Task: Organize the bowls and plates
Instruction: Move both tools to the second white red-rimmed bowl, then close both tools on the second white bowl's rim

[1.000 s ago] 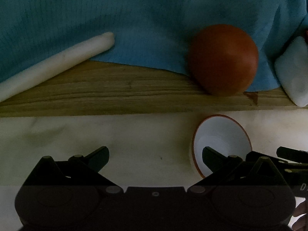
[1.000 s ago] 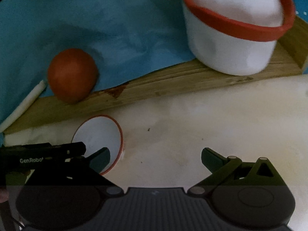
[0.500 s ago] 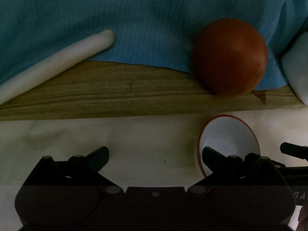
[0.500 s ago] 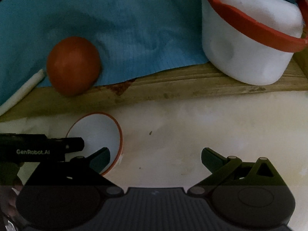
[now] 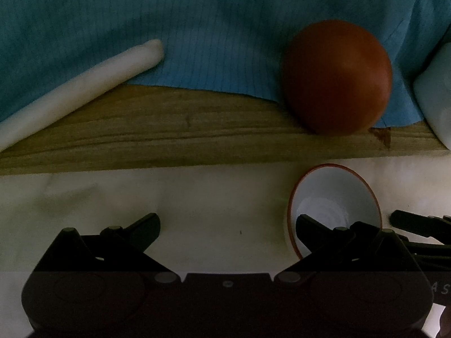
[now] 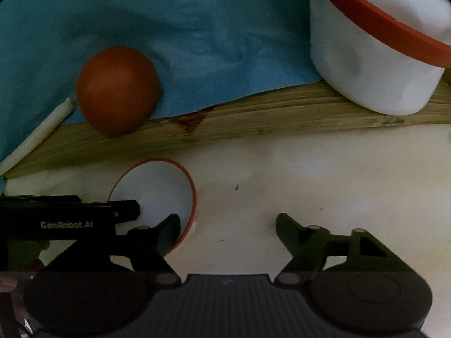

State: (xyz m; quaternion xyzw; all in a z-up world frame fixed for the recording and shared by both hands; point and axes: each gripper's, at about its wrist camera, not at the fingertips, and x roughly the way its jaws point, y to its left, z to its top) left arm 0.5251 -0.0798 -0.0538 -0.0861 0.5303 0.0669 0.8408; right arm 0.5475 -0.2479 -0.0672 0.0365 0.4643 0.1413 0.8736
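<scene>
Right gripper (image 6: 228,225) closing over bare counter, left gripper (image 5: 228,225) wide apart, empty

The only full wording that can be read is "GenRobot.AI", in pale letters on the black side of the left gripper (image 6: 67,219), seen at the left edge of the right wrist view. The left wrist view shows only a cut-off "A S" on the right gripper (image 5: 439,288) at its right edge.

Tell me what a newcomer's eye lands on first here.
The orange-red ball on the blue cloth, at the wooden board's edge. Then the small red-rimmed white bowl on the pale counter, and the big red-rimmed white tub on the board.
</scene>
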